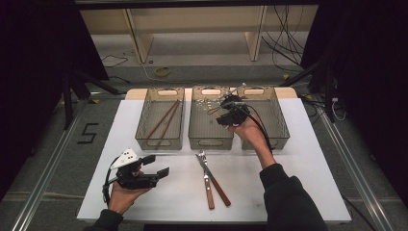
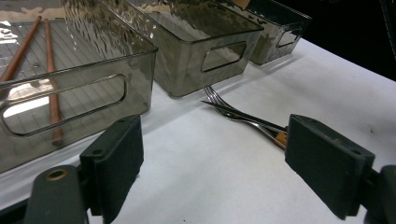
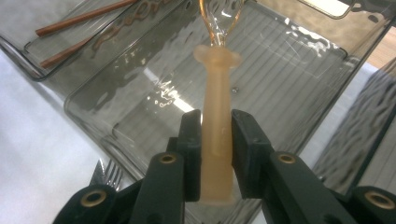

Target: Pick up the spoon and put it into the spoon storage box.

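Two chopsticks are binned; your right tongs clamp a spoon over the middle bin; left tongs gape wide; two forks wait.

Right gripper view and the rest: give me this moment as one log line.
right gripper: shut on pale-handled utensil, above middle bin | left gripper: open, empty | two forks: on table | chopsticks: left bin
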Demonstrator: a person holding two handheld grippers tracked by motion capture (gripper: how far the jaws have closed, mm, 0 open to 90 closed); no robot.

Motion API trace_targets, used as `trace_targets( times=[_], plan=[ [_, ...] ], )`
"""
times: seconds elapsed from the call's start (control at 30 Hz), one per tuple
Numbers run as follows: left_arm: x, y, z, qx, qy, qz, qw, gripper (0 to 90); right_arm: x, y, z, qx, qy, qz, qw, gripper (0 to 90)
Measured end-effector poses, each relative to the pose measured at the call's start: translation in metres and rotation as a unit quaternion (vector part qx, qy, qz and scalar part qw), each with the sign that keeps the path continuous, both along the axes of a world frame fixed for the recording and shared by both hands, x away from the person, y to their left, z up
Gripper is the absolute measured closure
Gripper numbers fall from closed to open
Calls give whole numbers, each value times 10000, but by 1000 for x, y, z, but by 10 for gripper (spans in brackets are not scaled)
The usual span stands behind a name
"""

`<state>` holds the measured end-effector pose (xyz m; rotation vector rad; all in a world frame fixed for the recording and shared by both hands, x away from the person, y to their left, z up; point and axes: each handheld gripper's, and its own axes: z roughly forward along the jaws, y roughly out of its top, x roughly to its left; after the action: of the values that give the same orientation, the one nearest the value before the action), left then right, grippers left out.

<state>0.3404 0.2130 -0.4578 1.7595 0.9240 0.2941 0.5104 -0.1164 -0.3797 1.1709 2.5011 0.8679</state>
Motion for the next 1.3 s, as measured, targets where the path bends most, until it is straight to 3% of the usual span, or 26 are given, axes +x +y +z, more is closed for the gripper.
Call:
trace_targets(
  times=[0.4, 0.47, 0.67, 0.97, 1.3],
  plan=[
    [0, 0, -1, 15, 0, -29, 10000, 190, 9, 14, -9, -62, 92, -1, 9999, 736],
    [0, 0, -1, 17, 8, -34, 10000, 190, 10, 15, -10, 7, 178, 16, 9998, 672],
    [0, 0, -1, 22, 11, -39, 10000, 190, 8, 11, -5, 209, 162, 24, 9996, 541],
    [0, -1, -1, 22, 17, -41, 10000, 189, -7, 4, 8, 645, 83, 98, 9978, 411],
    [0, 0, -1, 33, 11, -35, 10000, 188, -35, 0, 7, 846, 95, 329, 9958, 341]
  ],
)
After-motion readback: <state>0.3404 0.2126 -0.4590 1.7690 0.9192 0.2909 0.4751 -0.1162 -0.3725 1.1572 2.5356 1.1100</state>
